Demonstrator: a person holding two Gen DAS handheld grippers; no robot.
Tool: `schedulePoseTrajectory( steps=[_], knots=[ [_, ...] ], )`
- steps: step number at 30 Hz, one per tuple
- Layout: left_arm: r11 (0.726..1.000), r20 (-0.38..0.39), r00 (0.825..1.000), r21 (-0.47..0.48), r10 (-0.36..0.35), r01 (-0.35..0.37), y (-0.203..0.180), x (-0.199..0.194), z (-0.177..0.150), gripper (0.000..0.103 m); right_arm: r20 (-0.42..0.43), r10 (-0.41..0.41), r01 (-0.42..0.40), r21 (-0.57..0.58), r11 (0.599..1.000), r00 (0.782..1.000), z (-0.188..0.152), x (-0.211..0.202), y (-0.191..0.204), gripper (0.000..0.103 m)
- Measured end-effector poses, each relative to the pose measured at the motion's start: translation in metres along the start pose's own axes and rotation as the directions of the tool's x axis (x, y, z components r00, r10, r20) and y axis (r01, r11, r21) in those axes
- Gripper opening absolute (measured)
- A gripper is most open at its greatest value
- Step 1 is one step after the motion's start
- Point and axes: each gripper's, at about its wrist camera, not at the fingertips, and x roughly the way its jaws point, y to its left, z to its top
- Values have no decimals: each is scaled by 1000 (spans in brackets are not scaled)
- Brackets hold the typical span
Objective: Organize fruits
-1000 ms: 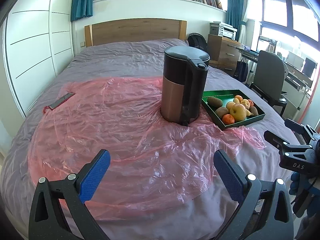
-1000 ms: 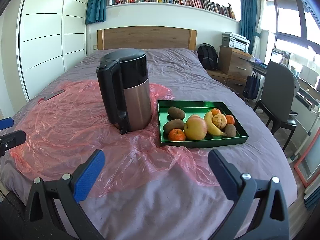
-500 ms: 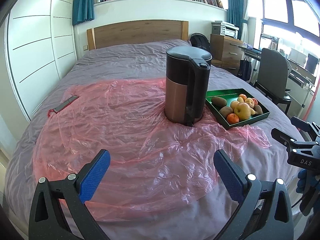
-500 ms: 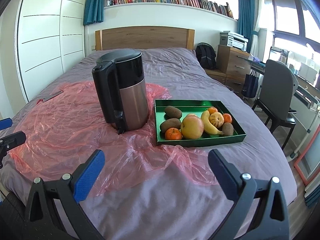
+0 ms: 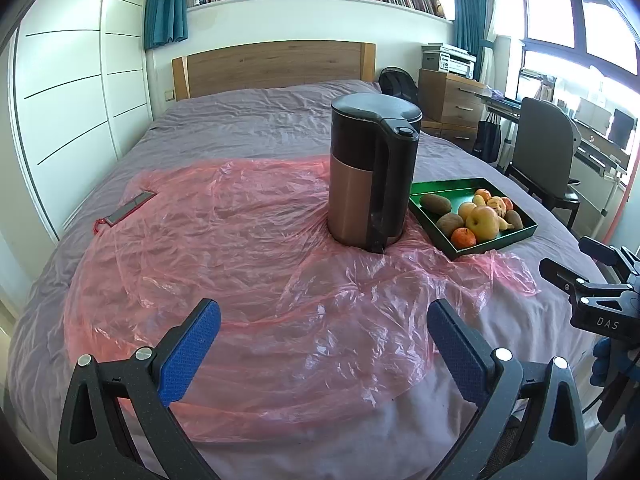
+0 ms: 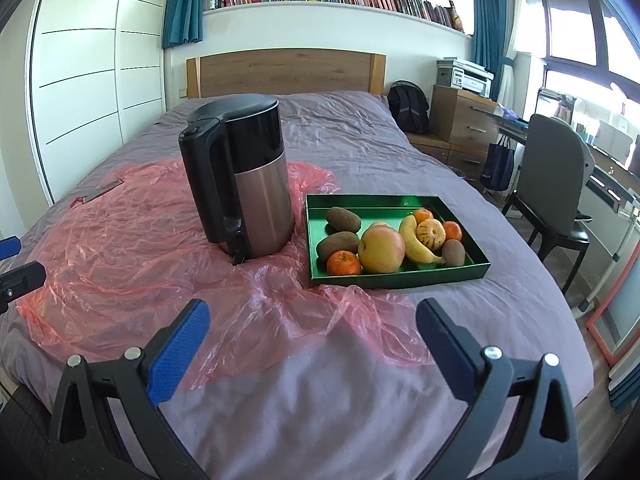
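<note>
On the bed (image 6: 360,140), at 1 o'clock, the fruits (image 6: 380,244) lay gathered in the green tray (image 6: 400,276). Both views had drawn back slightly; left tongs (image 5: 324,344) and right tongs (image 6: 312,340) were held apart, empty.

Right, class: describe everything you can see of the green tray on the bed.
The green tray is a shallow rectangular box with low, glossy walls, lying flat on the purple bedcover, right of the kettle. Its near edge meets the pink plastic sheet. Inside, crowded toward the front, lie an apple, a banana, brown kiwis and small orange fruits. Both grippers hover apart from it.
</note>
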Motion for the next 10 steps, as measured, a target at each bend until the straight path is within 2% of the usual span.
schedulePoseTrajectory(
  steps=[10],
  knots=[
    [1000,-3,1000,-9,4,-4,1,-1,0,102,-1,-3,3,3,1000,1000,0,0,-1,103]
  ],
)
